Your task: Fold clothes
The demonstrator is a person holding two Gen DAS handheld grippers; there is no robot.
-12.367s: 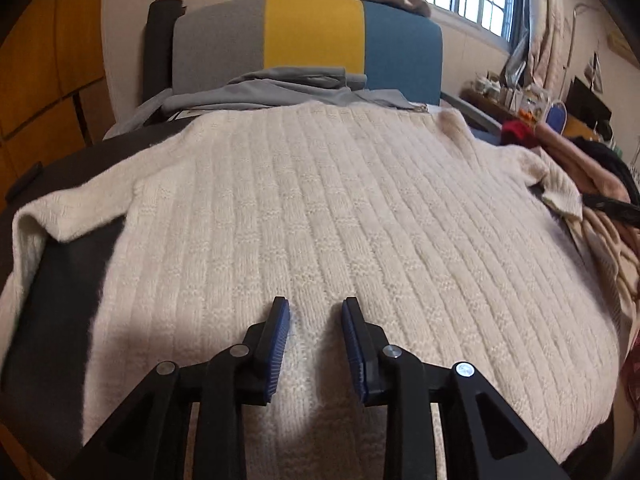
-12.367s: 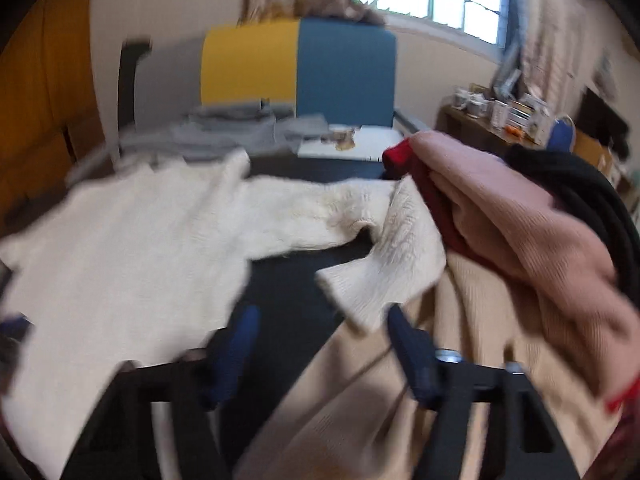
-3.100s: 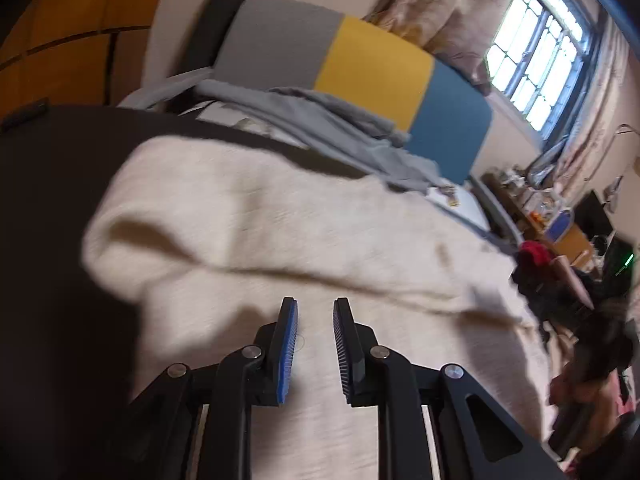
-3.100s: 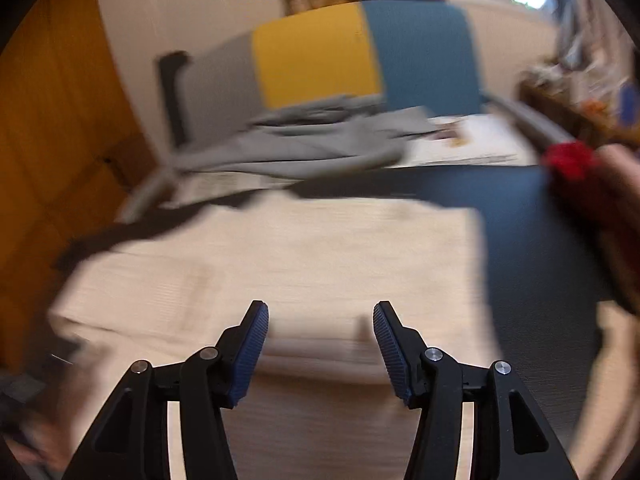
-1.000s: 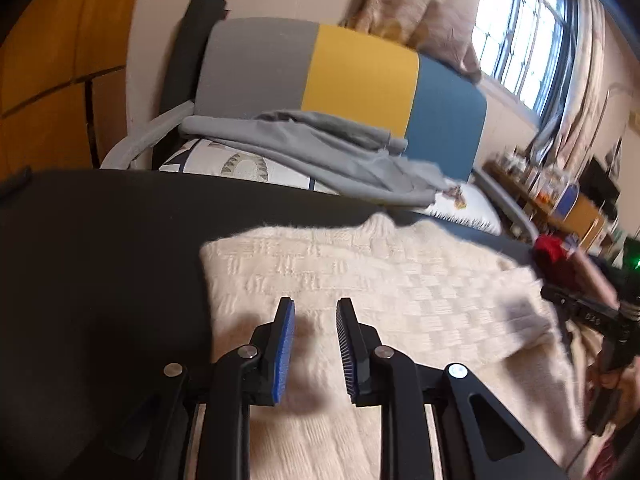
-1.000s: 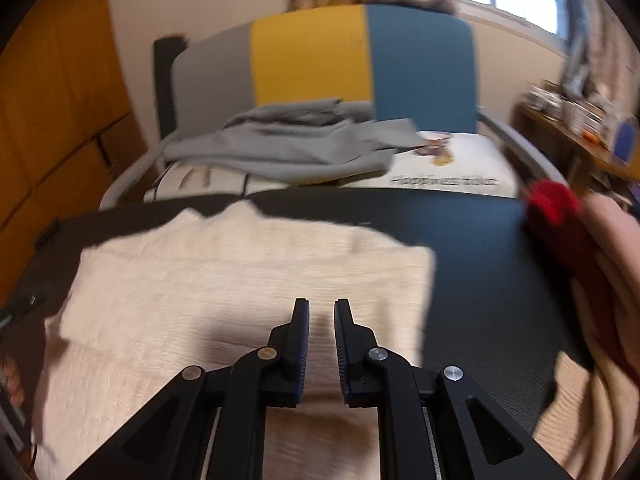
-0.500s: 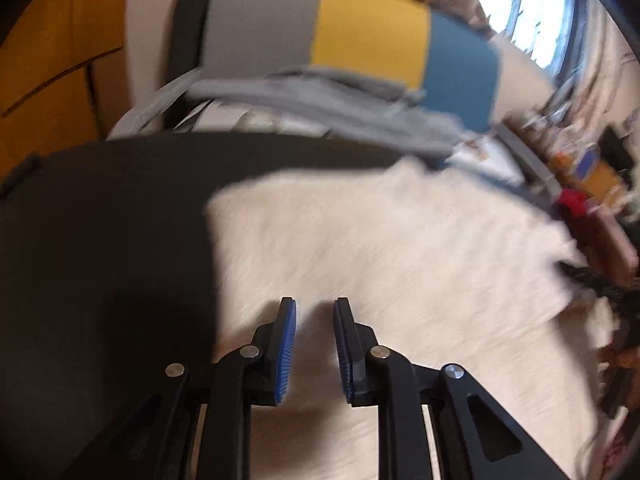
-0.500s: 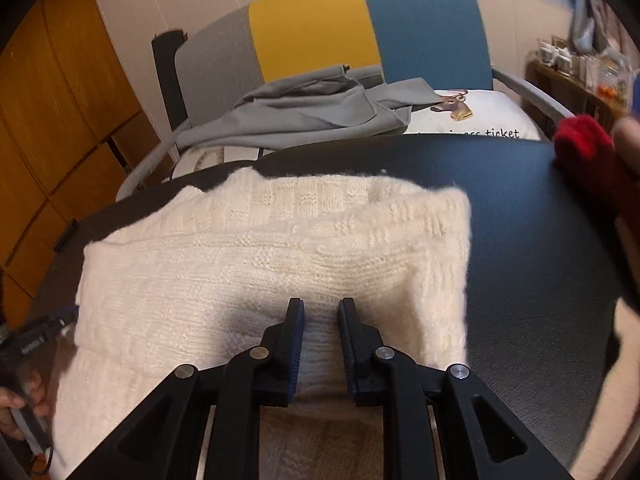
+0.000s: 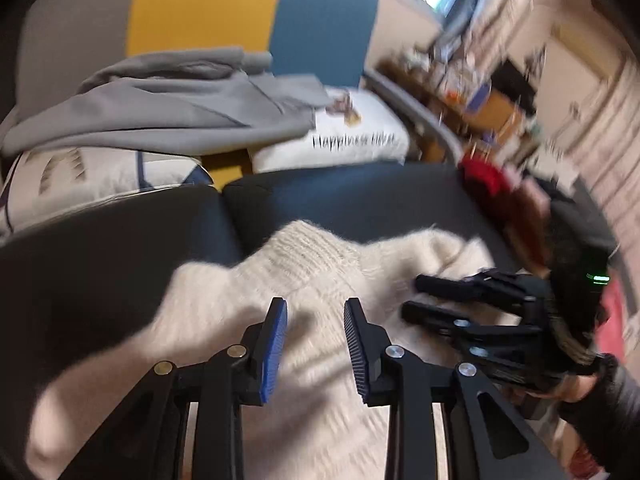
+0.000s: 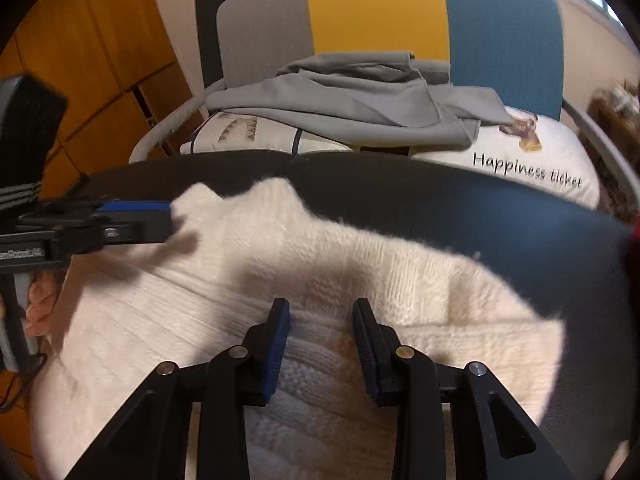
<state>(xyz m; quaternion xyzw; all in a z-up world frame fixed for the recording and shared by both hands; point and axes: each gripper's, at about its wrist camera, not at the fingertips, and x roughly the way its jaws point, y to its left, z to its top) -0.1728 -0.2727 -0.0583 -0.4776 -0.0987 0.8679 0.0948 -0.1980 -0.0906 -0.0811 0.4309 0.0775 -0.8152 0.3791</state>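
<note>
Lying directly beneath and ahead of both grippers, the cream sweater point(image 10: 248, 304) sits part-folded on the dark table point(image 10: 500, 216), a doubled layer nearest the right gripper and a ribbed edge at the far side.

Left gripper point(image 9: 315, 336): jaws moderately wide, nothing between them, poised just above the knit. Right gripper point(image 10: 322, 336): jaws likewise parted, empty, with a thick fold of sweater lying between and below the pads; contact cannot be confirmed.

Key relation: the sweater's long axis appears to run across both grippers' line of sight, left to right. The folded right-hand end lies just beside the right gripper; the looser, rumpled left portion lies ahead of the left gripper. In judgement, each gripper is nearest its own end, so the next fold would need a bite on each end.

Legible writing: "Happiness ticket" on the white cushion point(image 10: 528, 160) beyond the table, beside a grey garment point(image 10: 352, 96) on the chair point(image 10: 376, 8). Lettering on the left gripper's body, seen from the right wrist, is partly cut off and not reliably readable.
</note>
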